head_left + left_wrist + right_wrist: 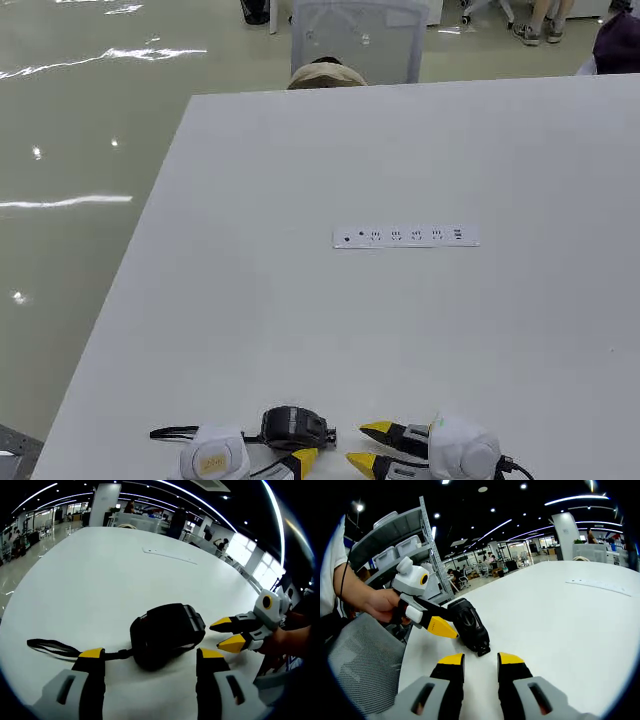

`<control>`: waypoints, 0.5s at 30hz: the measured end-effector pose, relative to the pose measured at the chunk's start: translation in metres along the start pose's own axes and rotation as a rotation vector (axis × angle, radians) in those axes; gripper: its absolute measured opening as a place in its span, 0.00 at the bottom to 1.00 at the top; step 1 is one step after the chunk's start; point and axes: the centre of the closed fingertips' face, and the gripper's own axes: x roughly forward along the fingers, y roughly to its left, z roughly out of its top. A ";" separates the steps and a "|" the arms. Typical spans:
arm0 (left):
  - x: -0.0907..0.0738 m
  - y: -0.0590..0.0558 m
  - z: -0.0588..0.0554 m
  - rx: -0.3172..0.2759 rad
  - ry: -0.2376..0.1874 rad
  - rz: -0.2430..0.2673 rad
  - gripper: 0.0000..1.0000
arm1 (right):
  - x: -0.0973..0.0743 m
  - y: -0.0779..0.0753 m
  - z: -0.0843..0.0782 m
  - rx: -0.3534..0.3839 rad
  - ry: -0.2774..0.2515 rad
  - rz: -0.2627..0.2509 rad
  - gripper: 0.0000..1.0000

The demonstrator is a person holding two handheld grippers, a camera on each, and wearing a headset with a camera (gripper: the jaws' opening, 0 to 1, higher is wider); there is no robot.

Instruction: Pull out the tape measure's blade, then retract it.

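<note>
Resting at the near edge of the white tabletop [250, 300], the black tape measure [167, 632] had its wrist strap [50, 647] trailing toward the left edge. My left claw [150, 654] stood wide, one jaw on either side of the case's near part; whether either jaw touched the case, I could not tell. My hand [382, 605] gripped that claw's body. My right claw [481, 659] sat just beside the tape measure, on its right, jaws narrowly parted and holding nothing, tips pointed at the blade's tip [482, 651] at the case's mouth. A white power strip [405, 237] lay flat near the tabletop's middle, well apart from both claws.
</note>
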 end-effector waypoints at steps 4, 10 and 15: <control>-0.002 -0.003 -0.002 0.012 -0.001 -0.027 0.73 | -0.008 0.002 -0.002 0.006 -0.006 -0.017 0.26; -0.009 -0.003 -0.005 0.034 -0.003 -0.057 0.73 | -0.019 0.004 -0.006 0.013 -0.014 -0.041 0.27; -0.016 0.002 -0.009 0.048 -0.013 -0.059 0.74 | -0.026 0.006 -0.004 -0.013 -0.009 -0.067 0.27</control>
